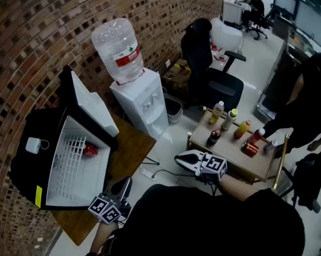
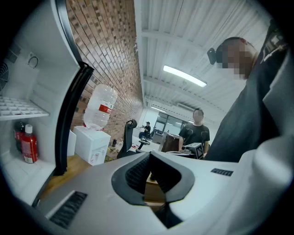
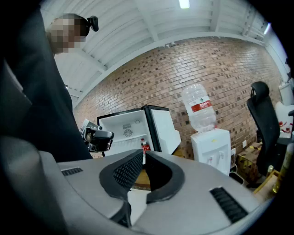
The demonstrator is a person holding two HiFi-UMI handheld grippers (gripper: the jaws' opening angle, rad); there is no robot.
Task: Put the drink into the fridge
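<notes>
- Currently, a red drink (image 1: 90, 149) stands inside the open fridge (image 1: 67, 179), near its back wall. The left gripper view shows it upright on the fridge floor under the white wire shelf (image 2: 18, 108), with a darker bottle just behind it.
- The fridge is small, black outside and white inside. Its door (image 1: 93, 104) is swung wide open, and it sits on a wooden table (image 1: 130, 147) against a brick wall.
- The left claw (image 1: 126, 182) hovers just beside the fridge's open front. Its jaws are closed tip to tip with nothing between them.
- The right claw (image 1: 179, 158) hangs above the floor, between the wooden table and a low table (image 1: 228, 151). Its jaws are also pressed together and empty, and its own view faces the fridge.
- Several more bottles (image 1: 217, 112), yellow, orange, dark and red, stand on the low table.
- A white water dispenser (image 1: 143, 104) with a large upturned jug stands just beside the wooden table, and a black office chair (image 1: 208, 69) stands beyond it.
</notes>
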